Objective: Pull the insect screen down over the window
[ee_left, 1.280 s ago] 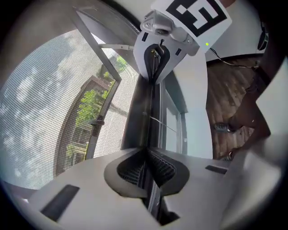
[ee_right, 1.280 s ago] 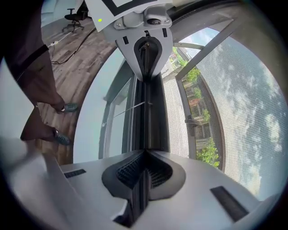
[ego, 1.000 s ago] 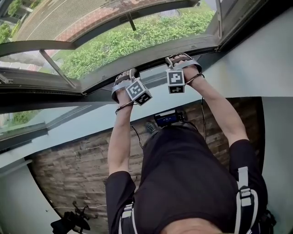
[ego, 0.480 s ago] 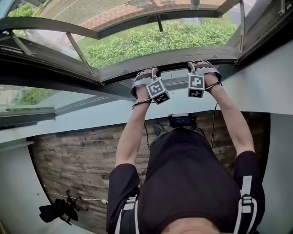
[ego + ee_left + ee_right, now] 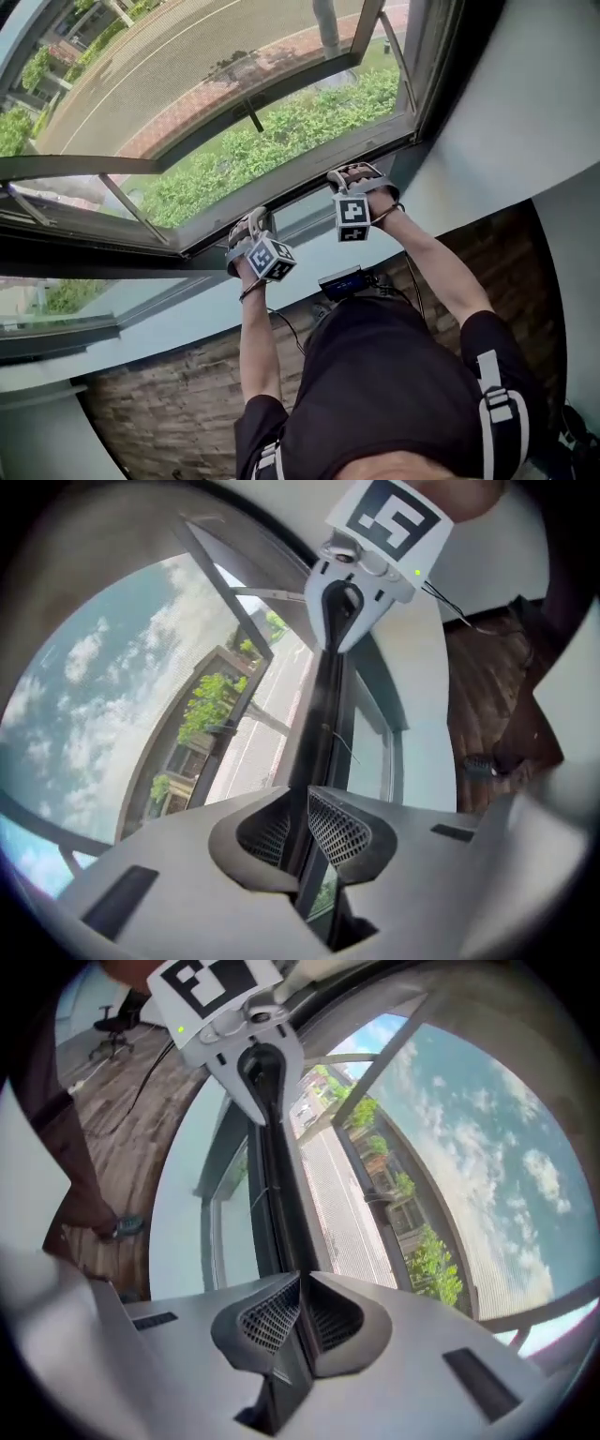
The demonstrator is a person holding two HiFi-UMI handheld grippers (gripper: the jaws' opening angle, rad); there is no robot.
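Room: a wood-plank floor (image 5: 150, 412) lies far below, with a pale sill (image 5: 159, 319) under the window (image 5: 427, 84). Grass (image 5: 281, 141) and a road (image 5: 159, 66) show outside.
Insect screen: the insect screen (image 5: 84, 686) shows as a fine weave laid over sky and street in both gripper views, so it appears to cover the opening.
Pull bar: the dark pull bar (image 5: 302, 195) lies along the lower edge of the window frame, just above the sill, and runs from one hand-held gripper to the other.
Left hand-held gripper: the left hand-held gripper (image 5: 302, 822) sits on the bar toward the frame's left part. Its jaws are nearly together and have just been opening a little. The bar passes between the ribbed pads, which look to be against it.
Right hand-held gripper: the right hand-held gripper (image 5: 300, 1312) sits further along toward the frame's right corner. Its jaws are also almost closed and have just eased apart slightly, with the pads on either side of the bar and apparently touching it.
Done: the screen looks drawn the whole way down to the frame's lower edge.
Left: probably only seating the bar against the frame and letting go. Whether it has caught there cannot be told.
Since a second ago: both grips are on the same bar at the same edge as before. The head view has swung, so more road and less of the side glazing is seen. Both grips have loosened.
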